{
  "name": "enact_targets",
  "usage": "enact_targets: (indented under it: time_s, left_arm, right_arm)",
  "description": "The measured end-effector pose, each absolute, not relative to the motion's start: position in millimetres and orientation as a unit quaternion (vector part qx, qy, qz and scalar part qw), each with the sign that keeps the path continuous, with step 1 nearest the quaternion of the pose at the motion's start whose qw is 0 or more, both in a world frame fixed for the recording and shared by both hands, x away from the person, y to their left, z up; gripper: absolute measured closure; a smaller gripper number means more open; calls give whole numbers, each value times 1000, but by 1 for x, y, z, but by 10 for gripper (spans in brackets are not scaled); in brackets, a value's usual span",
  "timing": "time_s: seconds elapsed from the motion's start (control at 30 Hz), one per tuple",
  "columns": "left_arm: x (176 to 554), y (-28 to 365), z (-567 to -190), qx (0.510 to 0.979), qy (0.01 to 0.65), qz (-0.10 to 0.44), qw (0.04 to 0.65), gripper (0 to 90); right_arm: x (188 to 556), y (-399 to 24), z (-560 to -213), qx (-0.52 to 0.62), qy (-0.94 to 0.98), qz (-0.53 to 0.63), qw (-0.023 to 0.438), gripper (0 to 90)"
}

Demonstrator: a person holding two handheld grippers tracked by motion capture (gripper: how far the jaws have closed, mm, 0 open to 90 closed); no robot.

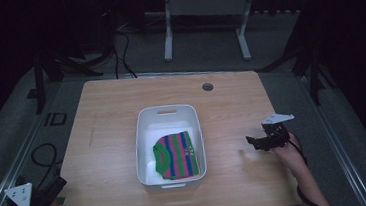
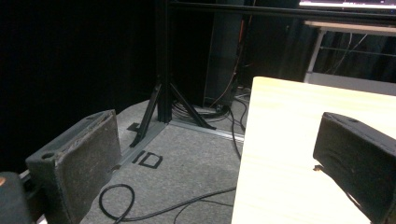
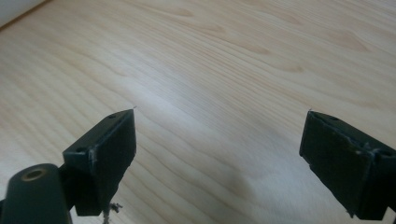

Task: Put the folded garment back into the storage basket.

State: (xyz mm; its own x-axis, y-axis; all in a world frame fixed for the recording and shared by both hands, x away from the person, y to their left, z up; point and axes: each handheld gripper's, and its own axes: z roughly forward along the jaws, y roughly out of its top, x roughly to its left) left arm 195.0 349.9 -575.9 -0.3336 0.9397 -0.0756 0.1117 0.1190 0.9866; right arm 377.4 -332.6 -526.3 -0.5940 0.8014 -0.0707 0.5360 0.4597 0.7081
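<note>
High view: both the left gripper (image 1: 53,187) and right gripper (image 1: 255,143) are spread empty, so reach squarely over the bin (image 1: 144,117) for the striped sweater (image 1: 175,155).

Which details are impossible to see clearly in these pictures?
- Striped garment in the white bin, high view: its type and the small label are too small to read.
- Left gripper, high view: partly cut off by the bottom edge.
- Background behind the table: too dark.
</note>
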Motion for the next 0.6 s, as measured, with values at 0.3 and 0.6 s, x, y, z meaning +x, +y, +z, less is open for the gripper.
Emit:
enact_targets:
  time_s: [0.3,0.6]
  left_arm:
    - [195,350,-576,416,632,517,400,14]
    - [195,350,-576,416,631,518,400,14]
  right_arm:
    - [353,-350,-544,450,786,345,248,108]
    - [325,-374,-541,494,721,381,302,108]
